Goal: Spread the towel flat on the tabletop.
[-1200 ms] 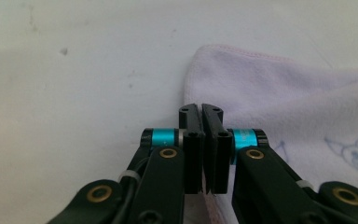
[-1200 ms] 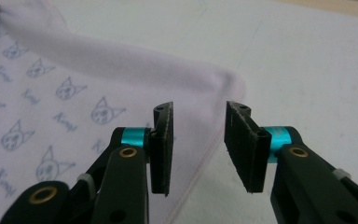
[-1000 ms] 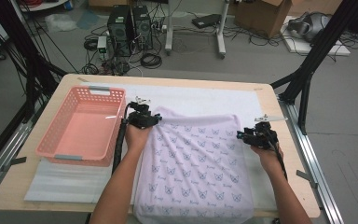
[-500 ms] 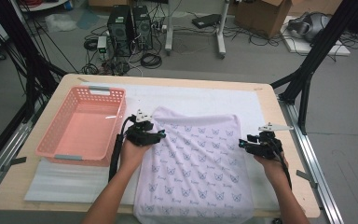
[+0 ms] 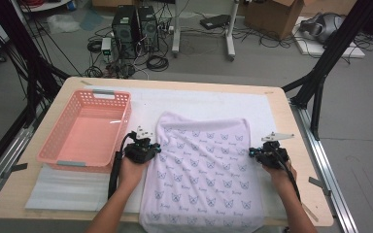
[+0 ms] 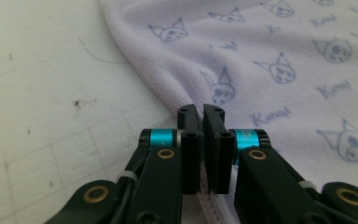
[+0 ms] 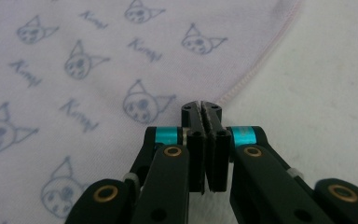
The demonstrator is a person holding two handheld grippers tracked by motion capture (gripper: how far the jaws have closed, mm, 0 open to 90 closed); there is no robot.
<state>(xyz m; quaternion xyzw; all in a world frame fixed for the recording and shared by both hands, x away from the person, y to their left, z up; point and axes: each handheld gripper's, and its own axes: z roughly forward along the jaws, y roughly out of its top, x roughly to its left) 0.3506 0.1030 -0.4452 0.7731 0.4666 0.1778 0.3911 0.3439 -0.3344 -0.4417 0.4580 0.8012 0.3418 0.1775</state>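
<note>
Towel [image 5: 206,170] flat mid-table, right of basket [image 5: 85,128]. Left gripper [image 6: 201,112] and right gripper [image 7: 201,108] just clamped — each apparently pinching a side hem. Step: grasp for fold. Next — lift both edges evenly.

High view: fixed above the person's side, looking forward and down over the whole pale wooden counter [image 5: 291,104]. Left and right gripper views: each rides low, looking along its own jaws, very near the surface. All three share the lilac printed terry towel [image 5: 204,170] [image 6: 270,51] [image 7: 88,56].
</note>
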